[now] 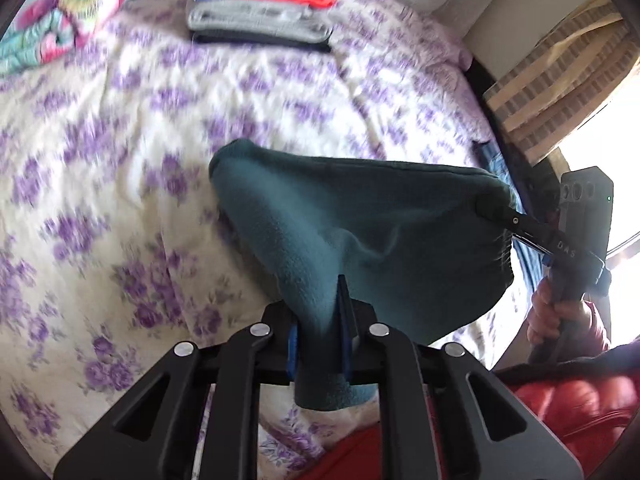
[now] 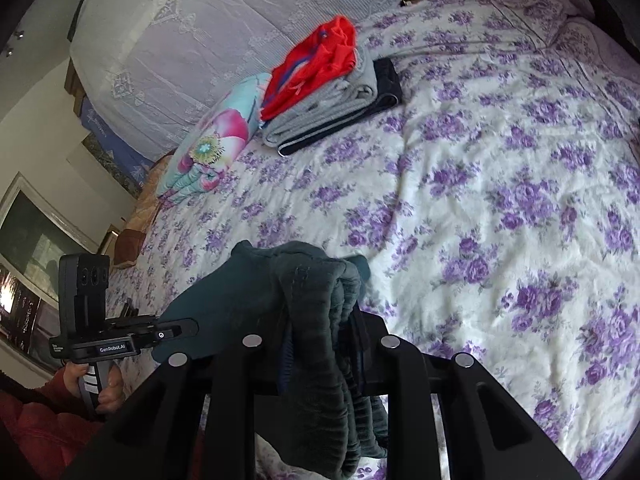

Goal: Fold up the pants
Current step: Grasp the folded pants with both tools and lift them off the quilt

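Left wrist view: my 2 grippers, left gripper (image 1: 320, 320) and right gripper (image 2: 320, 344), each clench 1 pair of teal pants (image 1: 360, 220); 1 stack of 3 folded garments (image 2: 332, 96) lies on the bed (image 2: 500, 160).

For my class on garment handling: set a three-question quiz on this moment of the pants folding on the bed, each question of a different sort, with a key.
1. True or false: both grippers are clamped on the teal pants.
2. Multiple choice: what lies on top of the folded stack at the far side of the bed?
A. a red garment
B. a yellow towel
C. a white pillow
3. Short answer: do the pants lie flat on the floral bedspread, or are they lifted?

Key:
1. True. The left gripper pinches one bunched end and the right gripper the other.
2. A.
3. Lifted: they hang stretched between the two grippers.
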Demonstrator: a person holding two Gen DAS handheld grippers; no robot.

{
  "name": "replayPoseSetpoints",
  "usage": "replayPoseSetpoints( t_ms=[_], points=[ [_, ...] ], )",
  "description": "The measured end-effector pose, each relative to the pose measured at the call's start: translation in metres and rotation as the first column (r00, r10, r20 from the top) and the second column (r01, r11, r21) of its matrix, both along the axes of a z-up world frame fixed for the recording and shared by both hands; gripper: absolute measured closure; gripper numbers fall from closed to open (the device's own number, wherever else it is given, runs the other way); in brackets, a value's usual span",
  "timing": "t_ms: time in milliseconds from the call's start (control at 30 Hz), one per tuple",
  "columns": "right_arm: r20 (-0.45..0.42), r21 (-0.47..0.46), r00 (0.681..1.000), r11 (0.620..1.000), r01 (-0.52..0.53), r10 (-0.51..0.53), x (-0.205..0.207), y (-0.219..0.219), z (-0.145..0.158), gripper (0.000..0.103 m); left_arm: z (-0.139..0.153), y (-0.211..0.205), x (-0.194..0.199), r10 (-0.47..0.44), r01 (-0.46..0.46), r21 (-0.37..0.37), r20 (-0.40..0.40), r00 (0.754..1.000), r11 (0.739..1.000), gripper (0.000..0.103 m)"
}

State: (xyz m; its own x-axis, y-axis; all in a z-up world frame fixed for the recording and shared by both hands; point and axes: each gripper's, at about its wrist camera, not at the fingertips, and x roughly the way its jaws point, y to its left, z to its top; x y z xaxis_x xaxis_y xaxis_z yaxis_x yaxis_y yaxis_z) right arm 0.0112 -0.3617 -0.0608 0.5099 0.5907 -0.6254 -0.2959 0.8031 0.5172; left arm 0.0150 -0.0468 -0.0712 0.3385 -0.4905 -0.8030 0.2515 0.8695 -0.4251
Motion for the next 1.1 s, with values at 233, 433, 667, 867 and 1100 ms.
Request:
replayPoseSetpoints(
  t_ms=[233, 433, 667, 867, 1100],
  points=[
    [-0.26, 0.015, 0.964, 0.998, 0.056, -0.05, 0.017, -0.011, -0.077, 0.082, -0.066, 0.018, 0.015, 0.081, -0.096, -0.052, -0.233, 0.969, 0.994, 0.089],
    [-0.328, 0.041, 0.944, 0.999, -0.013, 0.026, 0.026, -0.005, -0.095, 0.078, -0.077, 0.025, 0.018, 0.081, -0.111, -0.096, -0.281, 0.956, 0.989, 0.087],
    [-0.292, 0.045, 0.956, 0.999, -0.006, 0.019, 0.029, -0.003, -0.091, 0.087, -0.085, 0.022, 0.029, 0.07, -0.107, -0.108, -0.304, 0.95, 0.988, 0.083],
    [-0.129, 0.05, 0.991, 0.998, -0.041, 0.047, 0.053, 0.003, -0.017, 0.089, -0.02, 0.007, 0.038, -0.004, -0.001, -0.052, -0.086, 0.996, 0.999, 0.089],
    [0.131, 0.06, 0.989, 0.995, -0.077, 0.069, 0.184, 0.01, 0.106, 0.089, 0.074, 0.009, 0.149, 0.001, 0.003, -0.022, 0.162, 0.987, 1.0, 0.089]
  ],
)
